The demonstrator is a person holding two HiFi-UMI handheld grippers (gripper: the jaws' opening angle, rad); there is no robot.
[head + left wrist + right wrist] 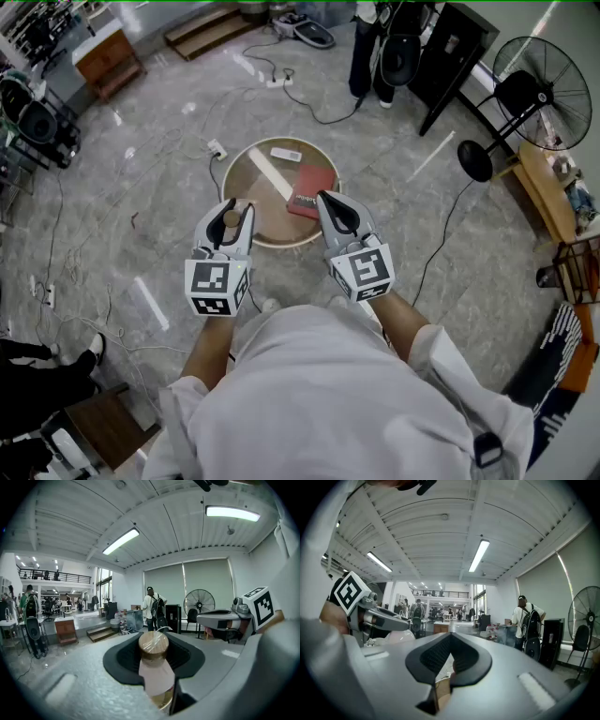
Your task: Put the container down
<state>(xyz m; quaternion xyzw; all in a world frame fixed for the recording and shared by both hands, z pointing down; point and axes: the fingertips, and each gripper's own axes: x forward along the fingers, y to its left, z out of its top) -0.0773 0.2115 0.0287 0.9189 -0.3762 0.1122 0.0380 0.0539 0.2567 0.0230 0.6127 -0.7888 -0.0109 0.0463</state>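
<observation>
The container [231,218] is a small bottle with a pale body and a round brown cap [153,644]. My left gripper [234,212] is shut on it, holding it upright above the near left edge of the round wooden table [264,211]. In the left gripper view the bottle [154,674] fills the gap between the dark pads. My right gripper [330,202] hovers beside it over the table's near right edge, jaws together and nothing between them [447,660].
A red book [311,192] and a white flat item [286,155] lie on the table. Cables and a power strip [217,148] run across the marble floor. A standing fan [544,80] is at the right, a wooden cabinet [108,61] far left, a person's legs [370,52] beyond.
</observation>
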